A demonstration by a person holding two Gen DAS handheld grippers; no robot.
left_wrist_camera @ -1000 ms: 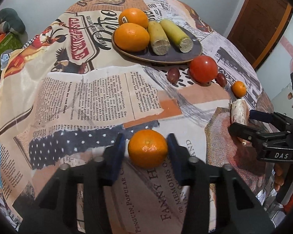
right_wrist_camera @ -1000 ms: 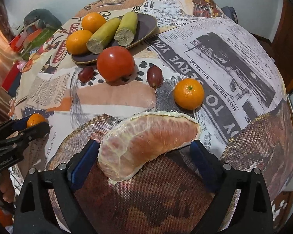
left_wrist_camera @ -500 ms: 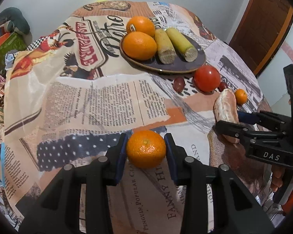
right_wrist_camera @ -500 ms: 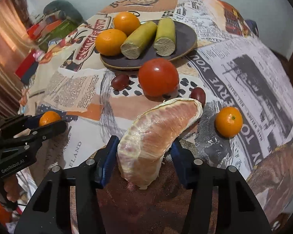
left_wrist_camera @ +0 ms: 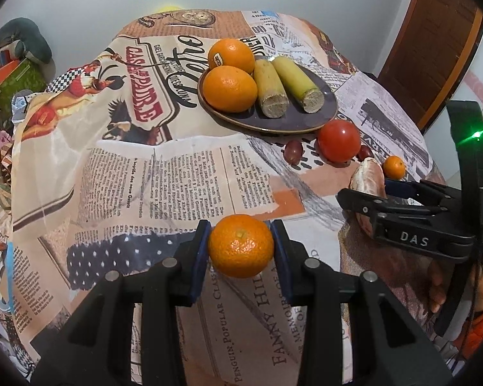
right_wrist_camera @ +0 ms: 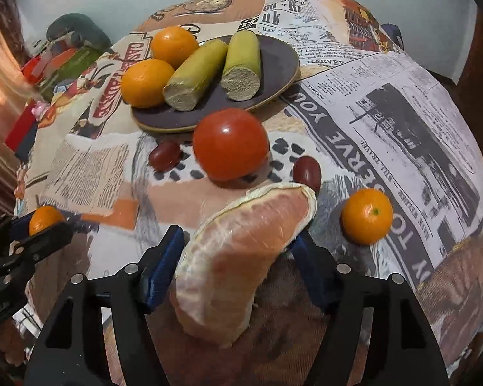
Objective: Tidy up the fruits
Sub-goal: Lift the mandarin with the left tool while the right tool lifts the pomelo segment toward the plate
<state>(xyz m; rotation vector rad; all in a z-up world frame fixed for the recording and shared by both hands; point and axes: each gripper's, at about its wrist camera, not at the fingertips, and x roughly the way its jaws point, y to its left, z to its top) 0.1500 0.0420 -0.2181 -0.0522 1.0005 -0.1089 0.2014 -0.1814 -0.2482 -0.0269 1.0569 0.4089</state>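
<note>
Left wrist view, lower centre: the left gripper (left_wrist_camera: pixel 241 246) is clamped on a small orange (left_wrist_camera: pixel 241 245); at right, the right gripper's (right_wrist_camera: pixel 238 265) jaws are opening around a peeled citrus wedge (right_wrist_camera: pixel 241 251), left pad clear.

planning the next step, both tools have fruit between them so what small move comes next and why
Probably lift the left tool and carry its mandarin toward the plate. Its pads press the fruit on both sides, and the plate has bare space. The right tool is opening around the pomelo wedge, with a gap at its left pad, so it should regrip first.
</note>
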